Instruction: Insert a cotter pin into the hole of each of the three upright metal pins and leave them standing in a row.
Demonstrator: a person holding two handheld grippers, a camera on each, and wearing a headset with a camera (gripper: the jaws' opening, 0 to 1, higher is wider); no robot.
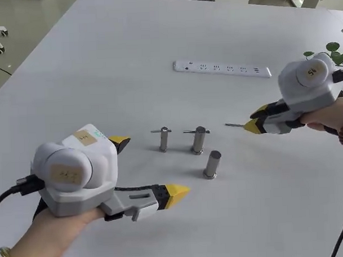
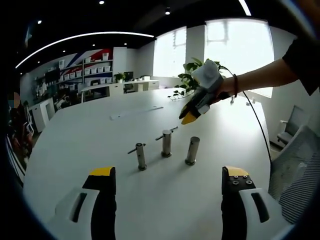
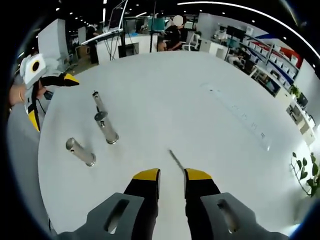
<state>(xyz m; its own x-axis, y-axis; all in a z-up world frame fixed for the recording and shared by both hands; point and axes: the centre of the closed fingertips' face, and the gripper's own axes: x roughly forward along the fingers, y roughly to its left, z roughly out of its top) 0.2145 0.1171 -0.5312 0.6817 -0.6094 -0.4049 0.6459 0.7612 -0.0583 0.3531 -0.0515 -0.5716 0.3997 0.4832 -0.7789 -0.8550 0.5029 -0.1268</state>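
Three metal pins stand on the white table. The left pin point(image 1: 164, 139) and the middle pin point(image 1: 199, 140) each carry a cotter pin crosswise near the top. The third pin point(image 1: 212, 164), nearer me and to the right, has a bare top. My right gripper point(image 1: 253, 125) hovers right of the pins, shut on a thin cotter pin point(image 1: 234, 126) that points at them; the cotter pin point(image 3: 176, 160) sticks out between its jaws. My left gripper point(image 1: 148, 167) is open at the lower left, with nothing between its fingers. Ahead of it stand the three pins point(image 2: 166, 143).
A white power strip point(image 1: 222, 68) lies on the table point(image 1: 101, 63) beyond the pins. A green plant point(image 1: 329, 52) stands at the right edge. A cable trails down at the lower right. Desks, shelves and a seated person fill the room behind.
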